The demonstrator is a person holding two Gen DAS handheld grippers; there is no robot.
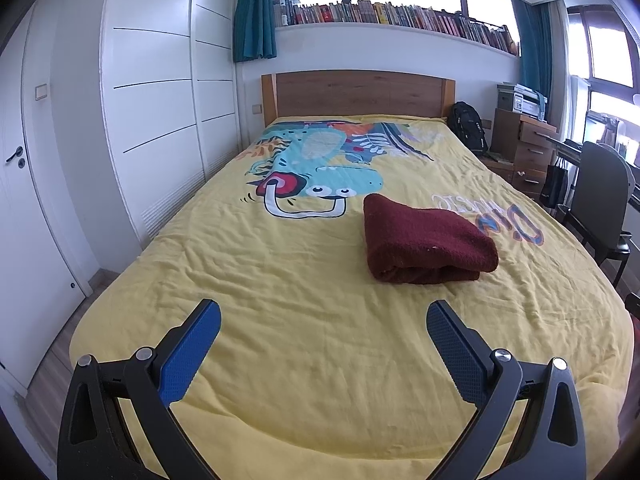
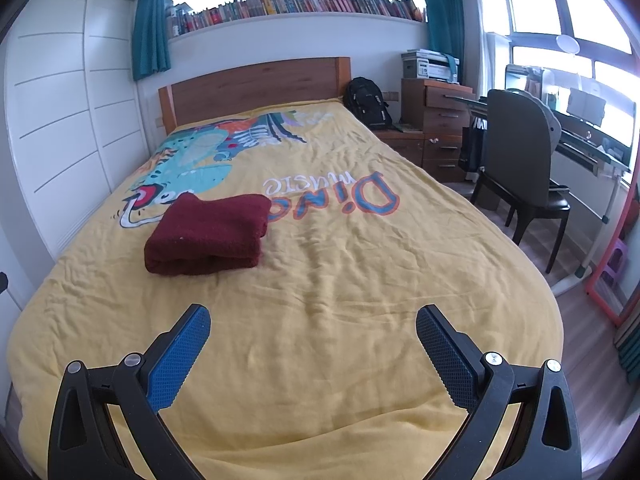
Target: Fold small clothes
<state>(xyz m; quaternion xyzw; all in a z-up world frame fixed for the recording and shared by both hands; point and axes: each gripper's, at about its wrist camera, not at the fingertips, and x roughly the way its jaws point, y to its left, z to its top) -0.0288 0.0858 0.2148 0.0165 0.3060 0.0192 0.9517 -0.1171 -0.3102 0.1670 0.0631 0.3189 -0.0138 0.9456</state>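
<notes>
A dark red garment lies folded into a thick rectangle on the yellow bed cover, right of the middle in the left wrist view. It also shows in the right wrist view, left of the middle. My left gripper is open and empty, above the foot of the bed, well short of the garment. My right gripper is open and empty too, held back over the foot of the bed, with the garment ahead to its left.
The bed has a wooden headboard. White wardrobe doors line the left side. On the right stand a black backpack, a wooden drawer unit, a dark chair and a desk.
</notes>
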